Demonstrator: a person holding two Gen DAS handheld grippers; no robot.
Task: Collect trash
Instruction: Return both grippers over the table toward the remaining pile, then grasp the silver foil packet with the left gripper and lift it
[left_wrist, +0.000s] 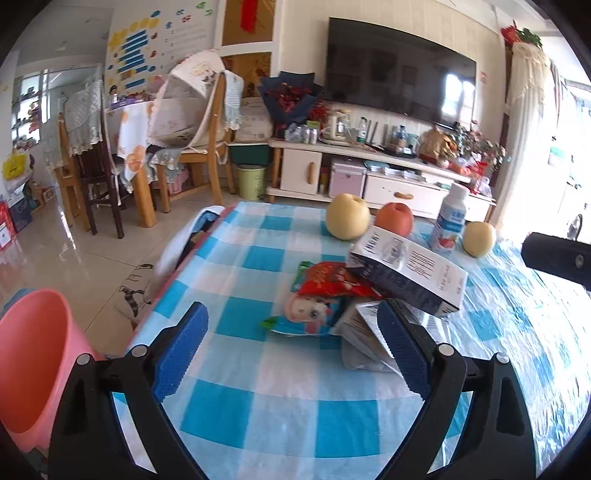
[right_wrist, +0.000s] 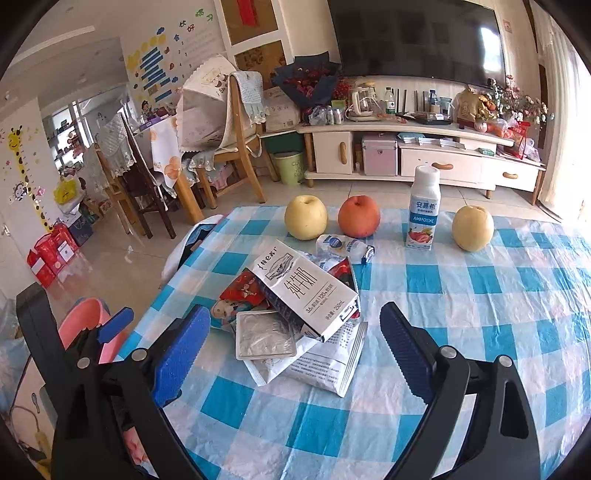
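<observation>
1. Both the right gripper (right_wrist: 291, 332) and the left gripper (left_wrist: 293, 343) hovered with blue-padded fingers (right_wrist: 181, 347) spread wide, holding nothing.
2. Between them, the trash lay heaped on the blue-checked tabletop (right_wrist: 461, 306): a flattened silver foil pouch (right_wrist: 264, 338) under a white milk carton (right_wrist: 306, 291) and a red snack wrapper (left_wrist: 332, 280). Gripping the carton might have dragged loose wrappers off the edge.
3. The pink plastic bin (left_wrist: 33, 354) beside the tabletop looked empty.
4. Farther back, the upright yoghurt bottle (right_wrist: 424, 210) could have been toppled by an overreach.
</observation>
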